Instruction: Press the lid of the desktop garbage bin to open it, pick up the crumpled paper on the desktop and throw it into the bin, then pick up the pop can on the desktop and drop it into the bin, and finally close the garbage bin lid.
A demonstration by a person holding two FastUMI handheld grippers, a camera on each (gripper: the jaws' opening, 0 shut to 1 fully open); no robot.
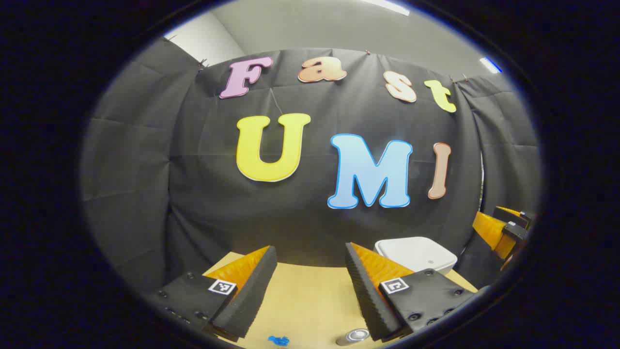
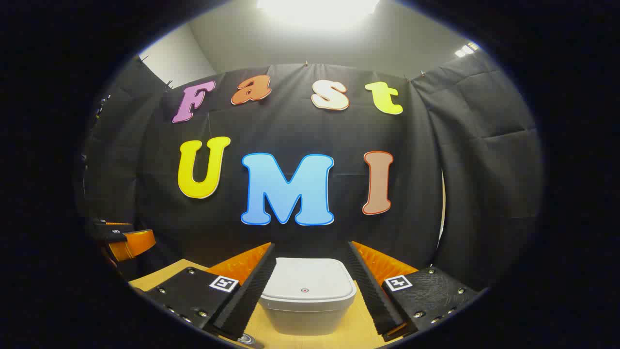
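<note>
A: Left gripper (image 1: 310, 283) first. It is held level over the table (image 1: 310, 300) and looks straight at the back wall, its two fingers spread wide with nothing between them but bare tabletop.

B: And the right gripper (image 2: 310, 286)?

A: Same posture: level, pointing forward, jaws wide apart. The bin (image 2: 307, 303) sits right between its fingers in the right gripper view, but the fingers stand off from its sides, so there is no grip on it.

B: Is the lid up or down?

A: Down. The lid (image 2: 307, 283) lies flat and shut on the white bin, with a small round button near its front edge.

B: Where is the bin from the left side?

A: In the left gripper view it sits beyond the right-hand finger, toward the back of the table near the wall, and that finger covers its lower left part. The right gripper shows there too, at the far right edge, cut off by the rim.

B: The can and the paper?

A: The pop can (image 1: 353, 336) stands low in the left gripper view, just beside the base of the right-hand finger, with only its top and a bit of its side showing. The crumpled paper (image 1: 278, 341) is a small blue scrap at the very bottom edge, between the fingers, mostly cut off. In the right gripper view a round metal rim peeks in at the bottom edge; I cannot tell for sure what it is.

B: Anything else?

A: The left gripper sits at the left edge of the right gripper view, partly cut off.
</note>
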